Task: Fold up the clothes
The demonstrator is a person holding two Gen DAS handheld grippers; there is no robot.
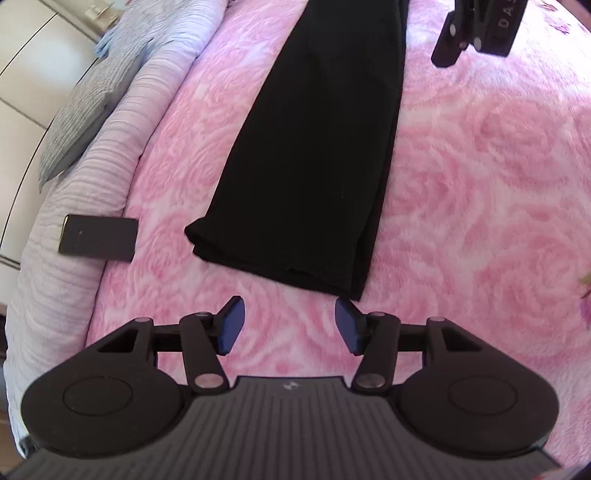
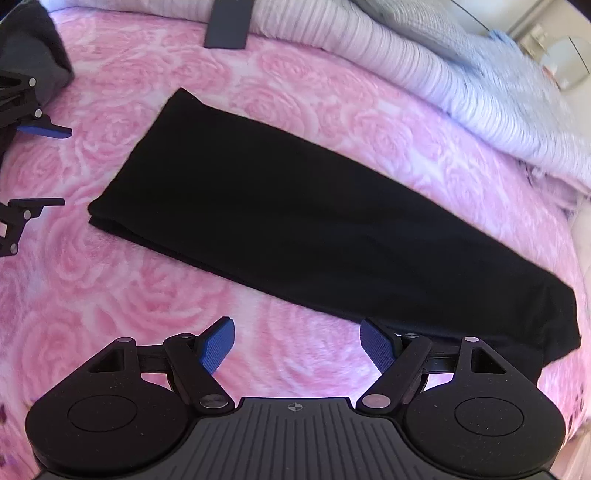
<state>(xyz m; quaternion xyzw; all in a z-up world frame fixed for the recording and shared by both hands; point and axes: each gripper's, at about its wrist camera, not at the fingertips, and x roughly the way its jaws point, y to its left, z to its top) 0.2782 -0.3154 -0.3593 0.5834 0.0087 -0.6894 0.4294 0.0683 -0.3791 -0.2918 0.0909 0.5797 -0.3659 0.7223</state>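
A black garment [image 1: 314,155] lies flat in a long folded strip on the pink rose-patterned blanket [image 1: 480,184]. My left gripper [image 1: 290,321] is open and empty, hovering just short of the strip's near hem. In the right wrist view the same garment [image 2: 295,206] runs diagonally across the bed. My right gripper [image 2: 297,341] is open and empty beside the strip's long edge, its right finger [image 2: 376,343] near the cloth. The left gripper [image 2: 44,166] shows at that view's left edge, the right gripper [image 1: 476,29] at the top right of the left wrist view.
A dark flat rectangular object [image 1: 98,238] lies at the blanket's edge; it also shows in the right wrist view [image 2: 229,26]. A lilac ribbed cover [image 1: 74,258] and a grey pillow [image 1: 92,103] line the bed's side. Dark fabric [image 2: 33,48] sits at the far left corner.
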